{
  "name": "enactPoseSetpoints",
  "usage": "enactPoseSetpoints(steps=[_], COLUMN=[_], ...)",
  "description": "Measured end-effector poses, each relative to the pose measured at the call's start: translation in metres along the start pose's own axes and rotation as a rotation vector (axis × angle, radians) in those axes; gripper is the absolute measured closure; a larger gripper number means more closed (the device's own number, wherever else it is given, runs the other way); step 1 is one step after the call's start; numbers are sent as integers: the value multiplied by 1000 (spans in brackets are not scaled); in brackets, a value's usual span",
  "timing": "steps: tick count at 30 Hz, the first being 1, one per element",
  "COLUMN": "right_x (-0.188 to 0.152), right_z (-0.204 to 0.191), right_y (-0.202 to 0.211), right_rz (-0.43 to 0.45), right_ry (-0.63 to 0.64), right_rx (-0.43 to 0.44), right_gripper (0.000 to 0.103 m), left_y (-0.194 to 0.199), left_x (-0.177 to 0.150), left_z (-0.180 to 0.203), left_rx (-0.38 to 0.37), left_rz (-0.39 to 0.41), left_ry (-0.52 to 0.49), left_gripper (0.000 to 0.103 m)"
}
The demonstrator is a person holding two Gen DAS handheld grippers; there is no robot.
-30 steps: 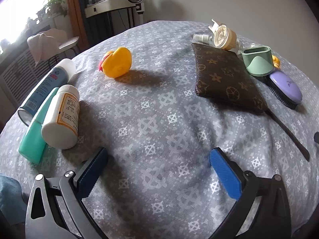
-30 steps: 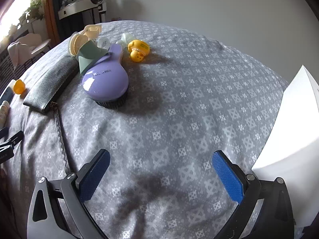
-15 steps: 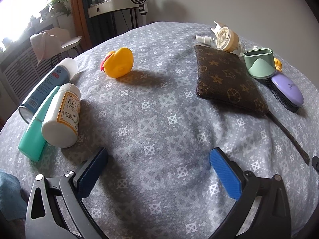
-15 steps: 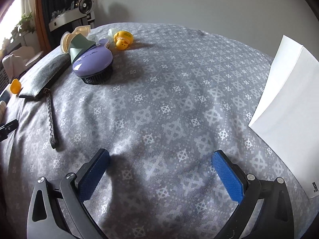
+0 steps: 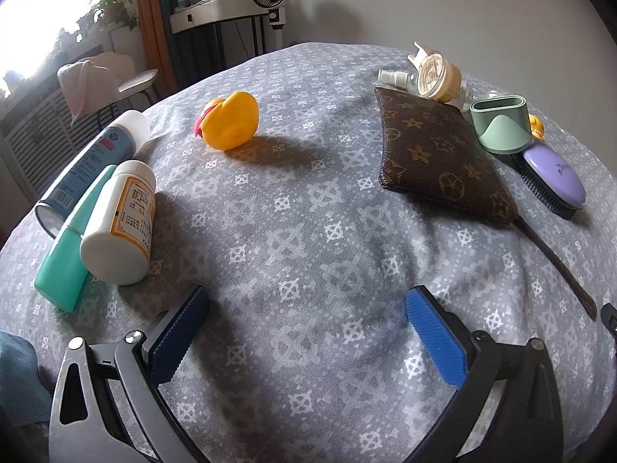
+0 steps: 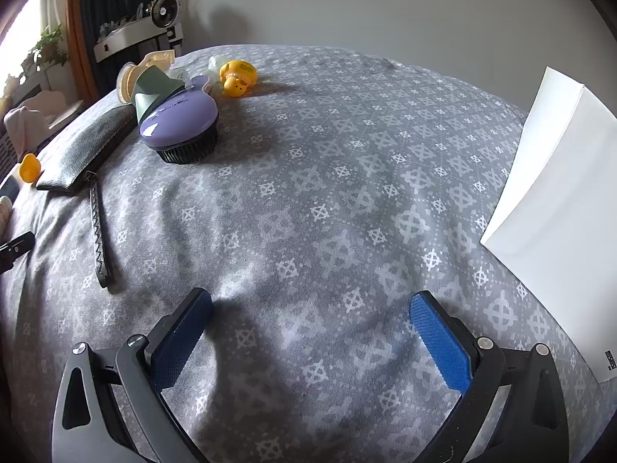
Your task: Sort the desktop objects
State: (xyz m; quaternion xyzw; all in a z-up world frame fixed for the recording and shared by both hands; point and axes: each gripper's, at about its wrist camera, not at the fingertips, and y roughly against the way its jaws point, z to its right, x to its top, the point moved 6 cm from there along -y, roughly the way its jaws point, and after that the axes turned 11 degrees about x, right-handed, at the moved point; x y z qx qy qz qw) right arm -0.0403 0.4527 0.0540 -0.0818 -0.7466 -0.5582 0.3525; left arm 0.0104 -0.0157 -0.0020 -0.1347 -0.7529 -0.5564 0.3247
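- The left tool [image 5: 304,308] hovers low over the grey patterned cover [image 5: 308,200], its blue pads wide apart and holding nothing.
- At far left in its view, three containers lie flat and touching: a blue spray can [image 5: 92,154], a teal tube [image 5: 71,243] and a white bottle [image 5: 121,223] with an orange label.
- A large yellow duck [image 5: 231,121] stands alone near the middle, well apart from both groups.
- Right of it lies a brown monogram pouch [image 5: 439,158], its strap [image 5: 555,262] trailing toward the camera. Behind the pouch sit a cream jar [image 5: 437,77] and a small spray bottle [image 5: 393,76].
- A green holder [image 5: 501,123] stands just beside the pouch and leans against a purple brush [image 6: 179,121]. A small duck [image 6: 237,75] sits behind the brush.
- The right tool [image 6: 310,308] hangs with its pads likewise spread and empty. A white box [image 6: 555,208] stands at far right.
- Recommended: select one isolated item, likely the large duck. Centre the pads on its body. Close gently, as it probably deforms under pressure.
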Motion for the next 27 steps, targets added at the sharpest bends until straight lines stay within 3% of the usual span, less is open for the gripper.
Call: enactPoseSetpoints(steps=[27], right_x=[-1], right_z=[0], right_y=[1], right_rz=[0], right_ry=[-2], right_rx=[-1], right_gripper=[0], left_y=[1], left_x=[0], left_z=[0], left_rx=[-4], left_rz=[7], left_ry=[6], left_gripper=[0])
